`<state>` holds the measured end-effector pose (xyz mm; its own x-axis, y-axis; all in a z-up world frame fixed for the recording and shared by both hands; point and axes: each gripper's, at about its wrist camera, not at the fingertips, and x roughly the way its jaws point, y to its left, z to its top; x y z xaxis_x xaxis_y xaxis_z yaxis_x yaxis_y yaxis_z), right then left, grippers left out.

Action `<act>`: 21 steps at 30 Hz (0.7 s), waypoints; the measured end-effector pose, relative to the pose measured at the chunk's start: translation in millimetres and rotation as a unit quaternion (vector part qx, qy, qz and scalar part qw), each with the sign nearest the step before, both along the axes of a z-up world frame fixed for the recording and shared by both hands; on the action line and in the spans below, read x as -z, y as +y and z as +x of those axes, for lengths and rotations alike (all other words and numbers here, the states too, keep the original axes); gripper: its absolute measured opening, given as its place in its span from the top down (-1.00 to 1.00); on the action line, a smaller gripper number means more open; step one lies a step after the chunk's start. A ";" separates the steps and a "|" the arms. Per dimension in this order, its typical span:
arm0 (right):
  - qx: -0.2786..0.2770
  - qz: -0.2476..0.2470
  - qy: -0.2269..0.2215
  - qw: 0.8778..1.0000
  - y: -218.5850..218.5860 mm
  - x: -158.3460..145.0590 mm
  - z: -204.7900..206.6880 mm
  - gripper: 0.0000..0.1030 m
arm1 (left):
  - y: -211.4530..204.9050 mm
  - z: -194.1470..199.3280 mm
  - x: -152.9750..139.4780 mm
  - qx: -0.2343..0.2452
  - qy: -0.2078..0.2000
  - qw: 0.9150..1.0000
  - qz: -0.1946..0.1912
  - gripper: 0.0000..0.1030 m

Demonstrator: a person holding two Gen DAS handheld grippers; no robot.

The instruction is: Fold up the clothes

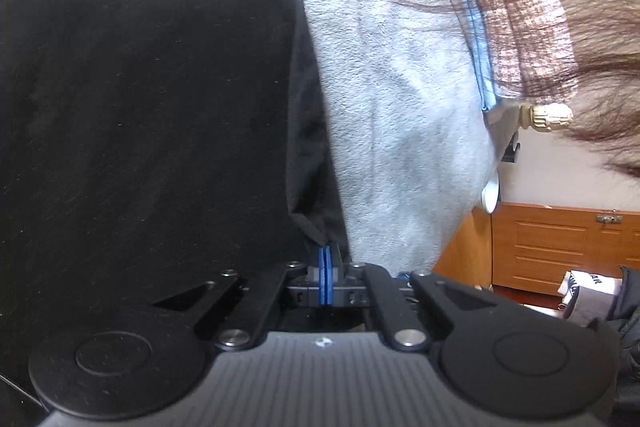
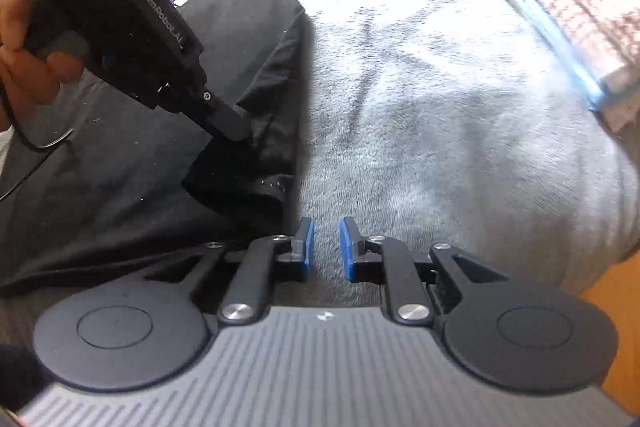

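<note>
A black garment (image 1: 140, 87) lies spread over the left half of the left wrist view, on a grey fleece blanket (image 1: 400, 99). My left gripper (image 1: 325, 257) has its blue pads pressed together, pinching a folded edge of the black cloth at their tips. In the right wrist view the same black garment (image 2: 120, 179) covers the left side. The left gripper (image 2: 232, 127) reaches down into a fold of it, held by a hand (image 2: 24, 59). My right gripper (image 2: 325, 231) stands open just right of the garment's edge, with only the grey blanket (image 2: 440, 147) showing between its pads.
A brown fringed plaid cloth (image 1: 540, 7) with blue trim lies along the blanket's far edge. Past the blanket's corner are a wooden cabinet (image 1: 560, 247) and a pale wall. A thin black cable (image 2: 36, 155) trails from the left gripper across the garment.
</note>
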<state>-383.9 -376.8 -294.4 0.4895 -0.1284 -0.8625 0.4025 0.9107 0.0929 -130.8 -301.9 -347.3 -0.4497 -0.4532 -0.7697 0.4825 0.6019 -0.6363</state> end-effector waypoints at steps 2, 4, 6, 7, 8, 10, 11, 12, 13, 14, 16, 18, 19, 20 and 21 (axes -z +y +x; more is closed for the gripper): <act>-0.023 0.009 -0.012 1.000 -4.7 1.3 0.5 0.67 | -0.7 -0.5 1.1 0.005 0.011 1.000 0.001 0.93; -0.046 0.017 -0.016 0.999 -6.0 4.8 1.3 0.62 | 0.4 -1.4 2.7 0.001 0.019 1.000 0.003 0.75; -0.068 0.020 -0.018 0.997 -1.4 12.1 11.6 0.61 | 0.9 -3.2 4.0 0.000 0.021 1.000 0.007 0.52; -0.076 0.021 -0.018 0.997 0.4 16.2 19.4 0.61 | 1.0 -4.3 4.6 0.001 0.022 1.000 0.009 0.49; -0.081 0.023 -0.019 0.996 1.4 19.2 24.3 0.61 | 3.3 -5.8 4.3 0.002 0.024 1.000 0.013 0.47; -0.086 0.028 -0.022 0.996 0.5 21.5 24.7 0.61 | 5.9 -9.7 6.0 0.001 0.029 0.999 0.024 0.46; -0.089 0.031 -0.023 0.995 0.0 22.1 25.0 0.61 | 5.1 -11.8 7.9 -0.002 0.031 0.999 0.030 0.50; -0.094 0.034 -0.026 0.995 -0.6 22.2 25.1 0.61 | 4.4 -13.2 8.9 -0.006 0.032 0.999 0.037 0.60; -0.098 0.037 -0.029 0.994 -1.2 22.2 25.3 0.61 | 3.7 -14.5 9.8 -0.010 0.032 0.999 0.043 0.69; -0.103 0.040 -0.031 0.993 -1.5 22.1 25.0 0.61 | 3.3 -15.2 10.5 -0.015 0.033 0.998 0.048 0.92; -0.113 0.044 -0.035 0.992 -1.6 21.5 23.2 0.61 | 3.9 -14.1 10.7 -0.028 0.037 0.997 0.056 0.96; -0.117 0.049 -0.043 0.991 -3.8 20.8 23.4 0.61 | 4.5 -11.7 6.9 -0.044 0.044 0.997 0.052 0.98; -0.118 0.052 -0.048 0.991 -5.3 20.9 24.0 0.61 | 2.4 -13.0 6.3 -0.051 0.048 0.996 0.048 0.98; -0.115 0.056 -0.052 0.990 -7.5 21.9 25.6 0.61 | -2.1 -16.4 6.8 -0.055 0.052 0.996 0.043 0.98; -0.111 0.061 -0.055 0.990 -9.7 23.5 27.1 0.63 | -4.4 -15.6 4.2 -0.059 0.054 0.996 0.040 0.98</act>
<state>-356.8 -386.5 -317.9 0.5862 0.0948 -0.8046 0.1753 0.9548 0.2402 -146.4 -306.3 -351.5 -0.4800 -0.4467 -0.7550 0.3365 0.7011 -0.6287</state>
